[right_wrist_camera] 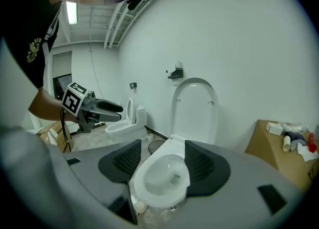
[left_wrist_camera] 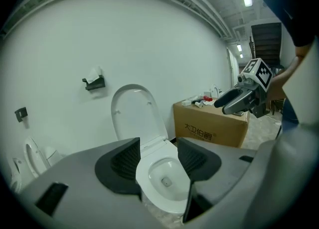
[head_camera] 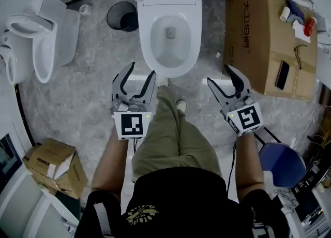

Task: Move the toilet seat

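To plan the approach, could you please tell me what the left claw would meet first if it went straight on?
Probably the front rim of the toilet bowl, centred beyond the open left claw; nothing shows in between, though depth is unclear.

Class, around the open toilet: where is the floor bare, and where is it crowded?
Bare floor between the side toilet and the open toilet, below the bin. Crowded: atop the cardboard box, littered with small items.

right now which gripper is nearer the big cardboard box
Right. The right gripper hangs open just beside the cardboard box, by its near corner. The left gripper, also open, is on the other side of the toilet, well away from the box.
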`<state>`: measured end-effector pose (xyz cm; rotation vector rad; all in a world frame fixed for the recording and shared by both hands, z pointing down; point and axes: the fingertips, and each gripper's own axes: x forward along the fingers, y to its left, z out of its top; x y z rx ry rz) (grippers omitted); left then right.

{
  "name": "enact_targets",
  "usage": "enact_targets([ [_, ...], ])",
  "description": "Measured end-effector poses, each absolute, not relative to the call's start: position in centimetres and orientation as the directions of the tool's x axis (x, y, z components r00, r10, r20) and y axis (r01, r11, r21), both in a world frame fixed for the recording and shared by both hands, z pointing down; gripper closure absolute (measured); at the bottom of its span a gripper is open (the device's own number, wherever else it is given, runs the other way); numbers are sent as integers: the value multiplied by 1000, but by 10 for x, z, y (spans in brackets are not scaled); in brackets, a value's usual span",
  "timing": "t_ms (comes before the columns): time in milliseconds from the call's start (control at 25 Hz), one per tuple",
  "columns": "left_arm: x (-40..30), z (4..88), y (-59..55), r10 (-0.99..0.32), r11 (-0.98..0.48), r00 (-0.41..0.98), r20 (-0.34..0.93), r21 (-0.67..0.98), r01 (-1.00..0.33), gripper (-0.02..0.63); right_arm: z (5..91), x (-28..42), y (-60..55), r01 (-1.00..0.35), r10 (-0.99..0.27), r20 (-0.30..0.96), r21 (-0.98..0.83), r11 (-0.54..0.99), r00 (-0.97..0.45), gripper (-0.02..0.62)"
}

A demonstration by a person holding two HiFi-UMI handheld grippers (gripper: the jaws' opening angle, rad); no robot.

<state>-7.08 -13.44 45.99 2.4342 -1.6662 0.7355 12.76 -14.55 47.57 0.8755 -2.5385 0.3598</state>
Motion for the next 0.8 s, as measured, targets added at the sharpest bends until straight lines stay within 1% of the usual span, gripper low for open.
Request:
enact_targets([
  [160,-76,505,-137,-832,-406,285,476,-173,-897,356,526,123,-153,-638,-506,511,-113,762,-695,330],
  [280,-78,540,-136,-814,-408,281,509,-155,-900,357,567,120,-148,-624,-456,565,-140,769,-688,330],
  [440,-86,590,-134,-790,-423,277,547,-160,-892,356,608,113,-143,-599,-413,603,-138,789,-683,330],
  [800,-106,680,-130,-720,-465,327,613,-76,-882,356,696,104,-145,-606,-356,673,-175,776,-649,330],
])
